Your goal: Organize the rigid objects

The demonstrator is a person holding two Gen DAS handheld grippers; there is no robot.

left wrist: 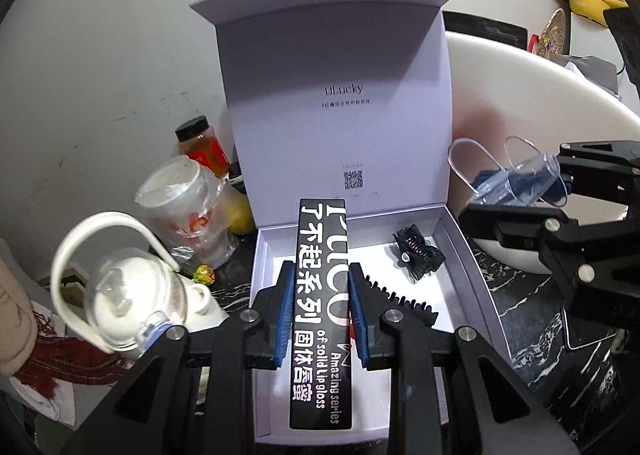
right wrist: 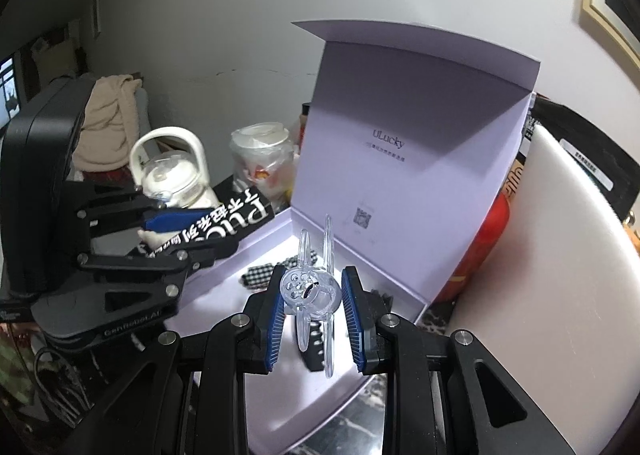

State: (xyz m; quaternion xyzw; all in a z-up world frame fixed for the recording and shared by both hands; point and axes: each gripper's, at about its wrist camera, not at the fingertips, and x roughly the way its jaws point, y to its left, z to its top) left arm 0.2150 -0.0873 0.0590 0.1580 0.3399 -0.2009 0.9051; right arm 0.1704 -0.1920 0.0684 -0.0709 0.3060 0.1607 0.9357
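The left gripper (left wrist: 320, 311) clamps a black lip gloss box (left wrist: 322, 295) over the open white gift box (left wrist: 472, 251), while the right gripper (right wrist: 312, 307) pinches a clear plastic clip (right wrist: 310, 287) over its right side; released askew, either could land on the black hair claw (left wrist: 418, 255).

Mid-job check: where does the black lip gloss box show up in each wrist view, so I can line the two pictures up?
Left wrist view: the black lip gloss box runs up the lower centre, clamped in the left gripper, over the open white box.
Right wrist view: the lip gloss box sits at middle left, in the left gripper.
Shared landmark: the raised lid printed uLucky.
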